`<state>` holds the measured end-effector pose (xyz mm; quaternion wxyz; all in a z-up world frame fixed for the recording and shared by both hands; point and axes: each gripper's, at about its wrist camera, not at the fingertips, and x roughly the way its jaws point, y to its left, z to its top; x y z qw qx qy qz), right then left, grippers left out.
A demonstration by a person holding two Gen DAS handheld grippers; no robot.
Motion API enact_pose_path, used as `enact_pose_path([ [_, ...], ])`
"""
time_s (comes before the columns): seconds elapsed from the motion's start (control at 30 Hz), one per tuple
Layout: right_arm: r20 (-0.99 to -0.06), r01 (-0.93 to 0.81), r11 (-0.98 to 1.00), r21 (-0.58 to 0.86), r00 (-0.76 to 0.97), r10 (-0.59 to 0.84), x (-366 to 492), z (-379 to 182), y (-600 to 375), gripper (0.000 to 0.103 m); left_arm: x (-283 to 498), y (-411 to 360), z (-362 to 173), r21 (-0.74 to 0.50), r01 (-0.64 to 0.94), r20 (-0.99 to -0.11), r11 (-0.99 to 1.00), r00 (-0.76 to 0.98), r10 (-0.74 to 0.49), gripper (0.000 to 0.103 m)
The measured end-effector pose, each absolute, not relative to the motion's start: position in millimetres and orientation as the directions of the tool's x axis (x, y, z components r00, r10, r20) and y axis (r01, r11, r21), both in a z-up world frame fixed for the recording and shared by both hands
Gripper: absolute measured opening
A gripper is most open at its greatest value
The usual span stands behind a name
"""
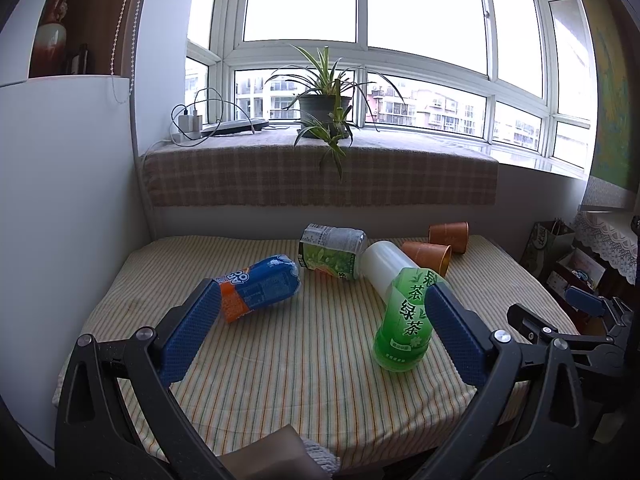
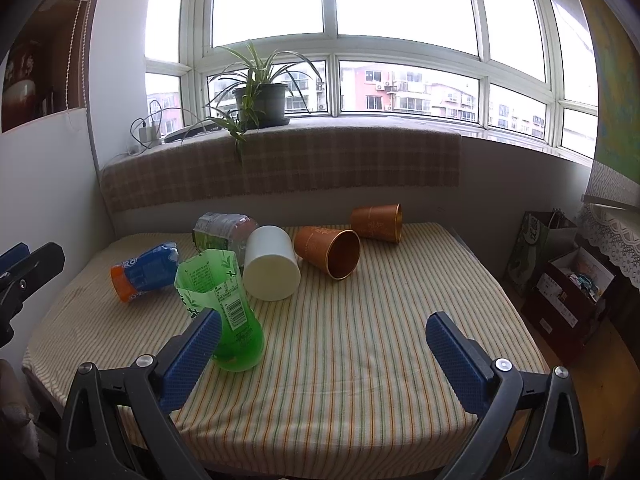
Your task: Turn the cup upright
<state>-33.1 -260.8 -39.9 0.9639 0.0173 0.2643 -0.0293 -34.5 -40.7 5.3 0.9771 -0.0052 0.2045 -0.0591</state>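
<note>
Several cups lie on their sides on a striped table [image 2: 360, 340]. A green tea cut-bottle cup [image 2: 224, 304] is nearest; it also shows in the left wrist view [image 1: 408, 316]. Behind it lie a white cup [image 2: 272, 264], two copper cups [image 2: 328, 252] [image 2: 378, 222], a blue-orange cup [image 2: 144, 272] and a clear green-label cup [image 2: 220, 230]. My left gripper [image 1: 320, 308] is open above the table, between the blue-orange cup [image 1: 256, 288] and the green cup. My right gripper [image 2: 322, 332] is open and empty, its left finger [image 2: 192, 356] in front of the green cup.
A cloth-covered window ledge [image 2: 280, 164] with a potted plant [image 2: 260, 104] and chargers [image 2: 150, 134] runs behind the table. A white wall panel [image 1: 60, 200] stands at the left. Bags and a box [image 2: 568, 288] sit on the floor at the right.
</note>
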Motion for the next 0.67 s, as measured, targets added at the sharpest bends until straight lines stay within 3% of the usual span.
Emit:
enact_pose_path([
  [0.67,-0.529,0.046,0.999,0.017,0.848,-0.03,-25.1,-43.7,-255.2,0.103,-32.7,-36.1,-0.3,-0.037,0.098,-0.394,0.994,0.913,-0.105,0.103],
])
